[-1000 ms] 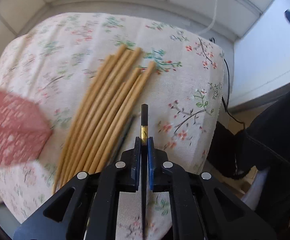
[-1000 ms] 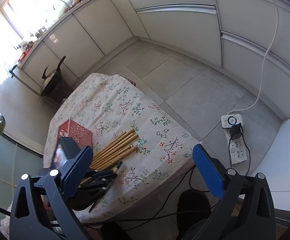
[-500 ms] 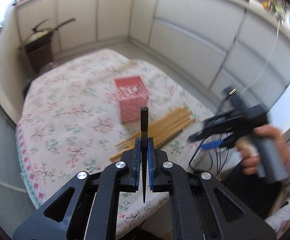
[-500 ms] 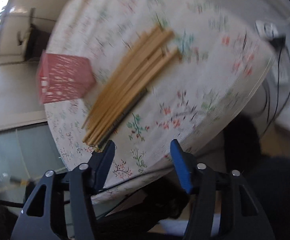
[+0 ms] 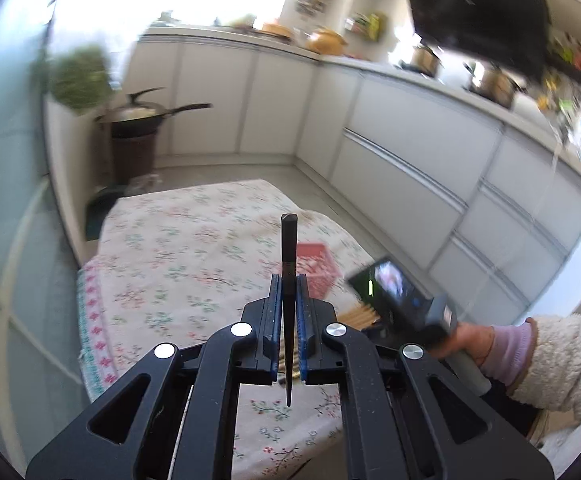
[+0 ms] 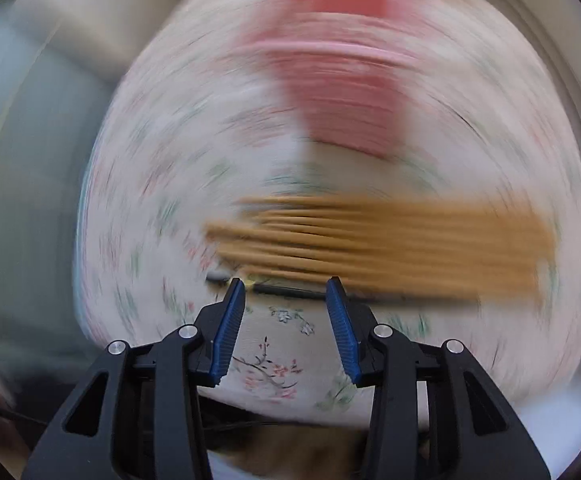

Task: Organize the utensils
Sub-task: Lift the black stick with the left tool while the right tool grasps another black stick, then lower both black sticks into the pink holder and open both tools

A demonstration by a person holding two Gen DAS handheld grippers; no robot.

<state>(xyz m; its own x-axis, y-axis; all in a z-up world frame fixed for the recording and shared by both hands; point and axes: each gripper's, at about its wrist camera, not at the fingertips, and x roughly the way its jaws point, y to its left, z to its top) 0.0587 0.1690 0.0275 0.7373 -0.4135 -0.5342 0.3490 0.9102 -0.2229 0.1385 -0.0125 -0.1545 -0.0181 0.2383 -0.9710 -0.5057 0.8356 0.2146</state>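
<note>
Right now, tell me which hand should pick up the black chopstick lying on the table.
Right. Its gripper is open just above the black chopstick on the table, beside the wooden chopsticks. The left gripper is already shut on another black chopstick.

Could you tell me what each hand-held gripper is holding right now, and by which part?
Left hand-held gripper pinches the black chopstick near mid-length; right hand-held gripper holds nothing.

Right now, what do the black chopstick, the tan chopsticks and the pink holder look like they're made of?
Black chopstick: smooth dark finish, probably lacquered wood or plastic; the look leaves it open. Tan chopsticks: even matte tan, likely bamboo or wood, though blurred. Pink holder: probably moulded plastic, judging by its uniform pink colour; too blurred for detail.
</note>
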